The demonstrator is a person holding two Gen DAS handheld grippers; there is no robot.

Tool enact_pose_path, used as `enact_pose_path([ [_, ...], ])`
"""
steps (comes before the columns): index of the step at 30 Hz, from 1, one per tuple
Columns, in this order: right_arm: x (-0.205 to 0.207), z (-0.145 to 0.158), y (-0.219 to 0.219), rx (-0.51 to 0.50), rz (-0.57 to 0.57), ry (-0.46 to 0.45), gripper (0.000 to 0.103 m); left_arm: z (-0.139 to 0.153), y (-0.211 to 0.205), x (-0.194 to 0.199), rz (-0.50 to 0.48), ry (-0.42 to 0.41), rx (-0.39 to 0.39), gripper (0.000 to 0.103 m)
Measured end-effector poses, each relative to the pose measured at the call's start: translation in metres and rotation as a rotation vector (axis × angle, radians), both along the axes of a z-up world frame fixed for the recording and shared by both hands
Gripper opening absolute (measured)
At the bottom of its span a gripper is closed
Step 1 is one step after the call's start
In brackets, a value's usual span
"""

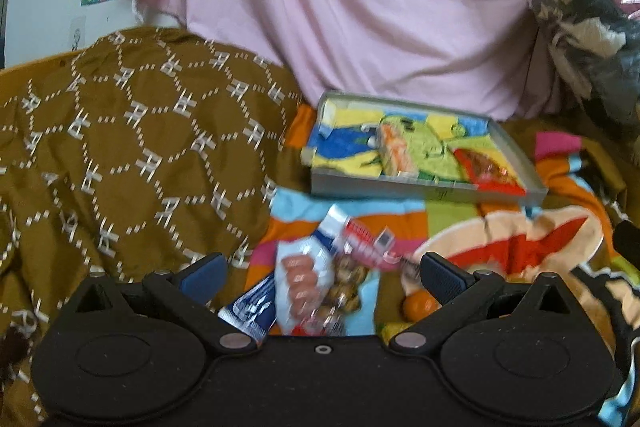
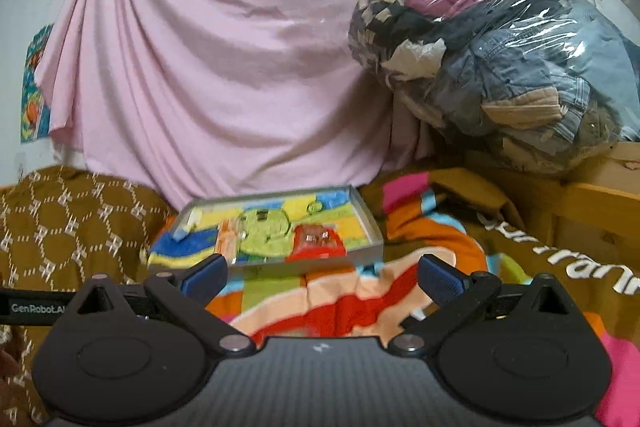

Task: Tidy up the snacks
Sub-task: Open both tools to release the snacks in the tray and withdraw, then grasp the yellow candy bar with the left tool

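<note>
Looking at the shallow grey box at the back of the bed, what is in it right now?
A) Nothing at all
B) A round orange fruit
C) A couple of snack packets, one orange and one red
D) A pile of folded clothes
C: the grey box holds an orange packet lying on its colourful lining and a red packet near its right end.

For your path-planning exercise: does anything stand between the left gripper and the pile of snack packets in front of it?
Nothing visible does. The left gripper is open, and the snack packets lie on the colourful blanket directly between its fingers. The tray sits farther back, beyond the pile.
</note>
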State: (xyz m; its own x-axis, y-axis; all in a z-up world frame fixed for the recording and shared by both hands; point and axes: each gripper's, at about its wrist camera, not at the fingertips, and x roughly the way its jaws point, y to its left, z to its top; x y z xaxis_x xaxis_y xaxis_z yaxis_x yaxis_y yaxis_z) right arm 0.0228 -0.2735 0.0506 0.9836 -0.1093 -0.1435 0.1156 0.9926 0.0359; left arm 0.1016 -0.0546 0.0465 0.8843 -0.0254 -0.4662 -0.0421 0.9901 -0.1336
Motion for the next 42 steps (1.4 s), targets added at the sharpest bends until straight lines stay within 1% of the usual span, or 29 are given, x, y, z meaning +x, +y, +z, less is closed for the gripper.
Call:
enact_pose_path([
  [6,-0.012,-0.011,0.012,-0.019,0.017,0.085,0.103,-0.023,0.007,-0.008,-0.003,0.094,-0.018,0.102],
  [11,-0.014,-0.02,0.021,-0.042,0.048,0.183,0.103,-0.036,0.008,-0.01,-0.023,0.132,-0.001,0.102],
  [15,-0.006,-0.026,0.024,-0.044,0.058,0.265,0.103,-0.047,0.008,-0.01,-0.021,0.171,-0.011,0.102],
  [17,-0.002,-0.03,0.023,-0.027,0.07,0.306,0.103,-0.051,0.008,-0.01,-0.023,0.178,-0.007,0.102],
  [19,0.005,-0.034,0.019,0.013,0.096,0.36,0.103,-0.053,0.007,-0.009,-0.026,0.185,0.001,0.102],
  [21,0.01,-0.036,0.015,0.041,0.096,0.395,0.103,-0.055,0.006,-0.008,-0.029,0.189,0.004,0.102],
  [26,0.018,-0.04,0.014,0.06,0.095,0.442,0.103,-0.055,0.002,-0.003,-0.064,0.195,0.016,0.102],
  [33,0.032,-0.045,0.015,0.065,0.117,0.501,0.103,-0.057,-0.007,0.004,-0.147,0.192,0.09,0.102],
  [37,0.043,-0.048,0.012,0.075,0.134,0.543,0.103,-0.059,-0.007,0.011,-0.173,0.2,0.103,0.102],
  [40,0.055,-0.047,0.005,0.09,0.17,0.566,0.103,-0.059,-0.009,0.016,-0.216,0.206,0.105,0.102],
  [42,0.066,-0.045,-0.004,0.122,0.209,0.575,0.103,-0.059,-0.012,0.02,-0.269,0.206,0.105,0.102],
])
